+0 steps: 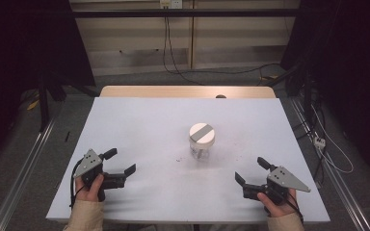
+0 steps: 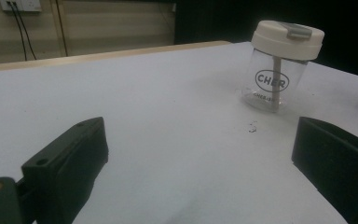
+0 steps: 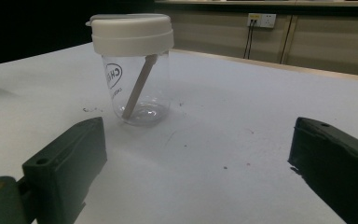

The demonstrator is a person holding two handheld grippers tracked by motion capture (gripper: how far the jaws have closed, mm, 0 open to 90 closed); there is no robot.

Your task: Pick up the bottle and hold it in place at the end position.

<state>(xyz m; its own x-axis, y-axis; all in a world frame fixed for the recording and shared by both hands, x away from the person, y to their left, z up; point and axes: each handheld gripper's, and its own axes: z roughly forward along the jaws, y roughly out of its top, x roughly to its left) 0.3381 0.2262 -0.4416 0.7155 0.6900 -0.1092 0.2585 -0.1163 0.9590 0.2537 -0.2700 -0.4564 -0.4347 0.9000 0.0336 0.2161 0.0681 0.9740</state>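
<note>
Resting near the bench's near corners, both claws sit idle: left claw (image 1: 119, 162) released, jaws spread, empty; right claw (image 1: 251, 169) likewise released and empty; each hand keeps its tool low by the near edge, angled inward at the jar (image 1: 202, 141), probably a start pose; jar stands upright mid-bench, well apart from both, lid (image 1: 202, 131) on, thin stick (image 3: 137, 87) leaning inside; small dark specks (image 2: 251, 126) beside it.

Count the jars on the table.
1. A clear lidded jar stands upright near the table's middle, between and beyond the open left gripper and open right gripper. Neither touches it.
</note>
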